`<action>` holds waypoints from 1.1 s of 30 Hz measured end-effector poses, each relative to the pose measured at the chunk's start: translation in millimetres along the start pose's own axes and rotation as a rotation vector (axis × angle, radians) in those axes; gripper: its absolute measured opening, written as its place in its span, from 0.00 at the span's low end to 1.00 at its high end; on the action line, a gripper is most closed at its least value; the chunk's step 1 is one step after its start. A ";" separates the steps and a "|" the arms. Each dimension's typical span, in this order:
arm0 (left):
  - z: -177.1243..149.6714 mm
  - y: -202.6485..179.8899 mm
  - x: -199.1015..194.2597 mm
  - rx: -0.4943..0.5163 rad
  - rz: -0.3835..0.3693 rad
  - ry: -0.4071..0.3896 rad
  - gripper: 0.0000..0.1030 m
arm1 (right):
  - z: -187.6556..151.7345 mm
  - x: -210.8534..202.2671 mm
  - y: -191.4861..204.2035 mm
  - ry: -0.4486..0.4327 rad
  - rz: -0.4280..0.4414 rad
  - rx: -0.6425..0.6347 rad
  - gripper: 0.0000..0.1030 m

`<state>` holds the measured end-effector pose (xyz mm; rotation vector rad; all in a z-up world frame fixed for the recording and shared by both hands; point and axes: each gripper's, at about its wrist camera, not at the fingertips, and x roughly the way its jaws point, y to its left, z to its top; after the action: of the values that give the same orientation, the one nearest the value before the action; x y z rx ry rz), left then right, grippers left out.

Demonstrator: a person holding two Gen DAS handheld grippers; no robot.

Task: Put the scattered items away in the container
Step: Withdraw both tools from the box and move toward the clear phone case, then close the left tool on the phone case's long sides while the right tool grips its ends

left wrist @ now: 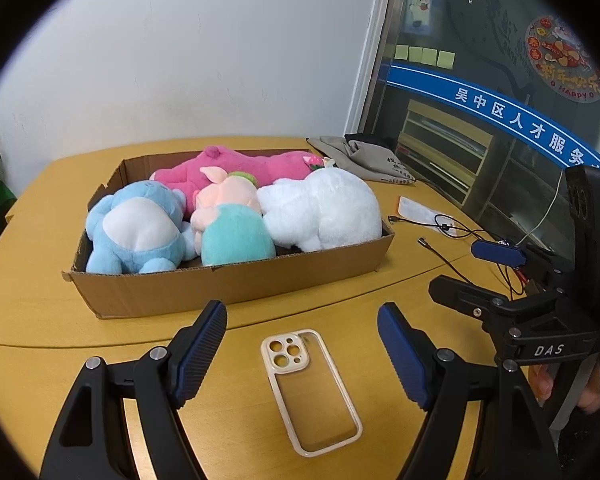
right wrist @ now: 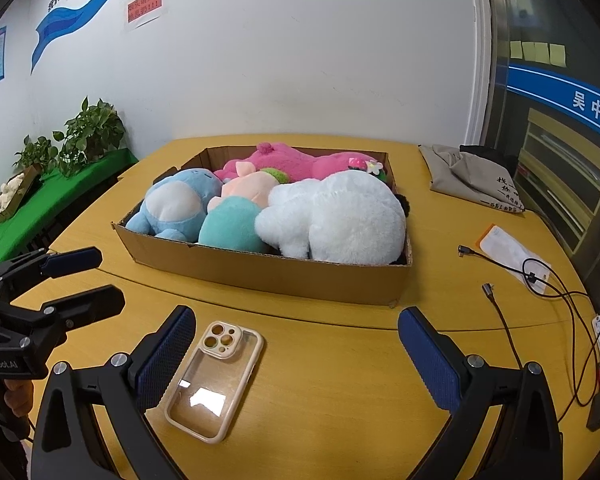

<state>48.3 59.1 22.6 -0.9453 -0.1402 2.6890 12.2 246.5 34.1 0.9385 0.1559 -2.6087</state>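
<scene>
A cardboard box (left wrist: 228,284) (right wrist: 268,272) sits mid-table and holds a blue plush (left wrist: 140,232), a pink plush (left wrist: 240,166), a white plush (left wrist: 324,212) and a teal-and-peach plush (left wrist: 232,236). A clear phone case with a cream rim (left wrist: 310,392) (right wrist: 216,376) lies flat on the yellow table in front of the box. My left gripper (left wrist: 302,312) (right wrist: 110,280) is open, hovering just over the case, with a finger on either side of it. My right gripper (right wrist: 296,316) (left wrist: 456,268) is open too; the case lies by its left finger.
A grey cloth bag (left wrist: 364,156) (right wrist: 472,176) lies at the back right. Black cables (right wrist: 540,280) and a white packet (right wrist: 512,252) spread along the right edge. Potted plants (right wrist: 80,136) stand on a green-covered table to the left. White wall behind.
</scene>
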 end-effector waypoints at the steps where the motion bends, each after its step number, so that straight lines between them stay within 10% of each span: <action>1: -0.8 -0.3 0.9 -0.001 0.001 0.002 0.76 | -0.4 0.6 -0.3 0.001 -0.003 0.001 1.00; 20: -75.2 13.7 59.0 -0.155 -0.033 0.245 0.72 | -48.9 76.9 16.5 0.206 0.078 -0.027 0.97; 27: -96.7 17.7 86.6 -0.184 -0.049 0.369 0.34 | -71.1 117.8 20.8 0.282 0.148 -0.037 0.85; 33: -105.0 5.9 74.8 -0.181 -0.104 0.355 0.60 | -47.4 130.5 22.5 0.287 0.290 -0.187 0.87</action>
<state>56.9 75.6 -105.1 -1.4104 -0.3506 2.3992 -44.4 197.1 -84.9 1.1666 0.3073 -2.1474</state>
